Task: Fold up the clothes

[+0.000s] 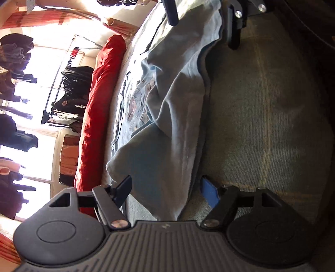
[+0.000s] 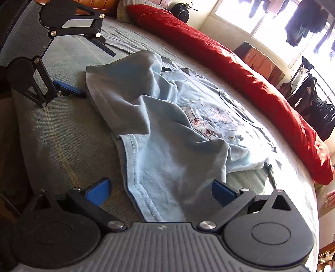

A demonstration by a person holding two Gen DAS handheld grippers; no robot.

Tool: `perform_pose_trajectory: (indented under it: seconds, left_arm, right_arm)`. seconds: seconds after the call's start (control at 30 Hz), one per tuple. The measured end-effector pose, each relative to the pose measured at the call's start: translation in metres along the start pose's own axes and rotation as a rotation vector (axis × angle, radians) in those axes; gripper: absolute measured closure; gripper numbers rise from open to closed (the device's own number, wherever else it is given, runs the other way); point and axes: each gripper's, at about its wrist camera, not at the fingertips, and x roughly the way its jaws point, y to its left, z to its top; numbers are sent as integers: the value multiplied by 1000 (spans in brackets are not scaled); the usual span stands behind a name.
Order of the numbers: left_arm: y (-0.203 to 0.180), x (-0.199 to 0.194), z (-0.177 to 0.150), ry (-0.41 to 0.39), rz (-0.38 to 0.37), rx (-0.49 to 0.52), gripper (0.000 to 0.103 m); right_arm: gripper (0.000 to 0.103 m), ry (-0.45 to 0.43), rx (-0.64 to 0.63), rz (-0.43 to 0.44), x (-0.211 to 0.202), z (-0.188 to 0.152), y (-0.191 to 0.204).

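Note:
A light blue T-shirt with a printed picture lies rumpled on the grey-green bed cover. My left gripper is open, its jaws wide apart on either side of the shirt's hem corner. It also shows at the far left of the right wrist view, open beside the shirt's other corner. My right gripper is open, with the hemmed edge of the shirt lying between its blue pads. It also shows at the top of the left wrist view.
A red duvet is rolled along the far side of the bed. Dark clothes hang on a rack and by the bright window. A wooden headboard stands at the back.

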Motion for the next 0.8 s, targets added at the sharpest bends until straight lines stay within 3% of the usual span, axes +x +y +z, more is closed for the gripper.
perform_pose_trajectory:
  seconds: [0.2, 0.3, 0.47, 0.67, 0.73, 0.8]
  left_arm:
    - [-3, 11, 18, -43, 15, 54, 27]
    - [-7, 12, 23, -60, 25, 92, 27]
    - [-2, 18, 19, -59, 39, 74, 25]
    - [3, 23, 0, 3, 78, 96, 25]
    - [3, 22, -1, -7, 62, 79, 38]
    - [3, 22, 0, -10, 33, 73, 77]
  right_arm:
    - [0, -61, -96, -132, 5, 16, 13]
    - [7, -85, -151, -199, 13, 27, 21]
    - [17, -88, -225, -220, 12, 34, 28]
    - [27, -29, -204, -189, 7, 18, 18]
    - [35, -21, -183, -158, 6, 14, 17]
    - [46, -17, -166, -124, 4, 14, 19]
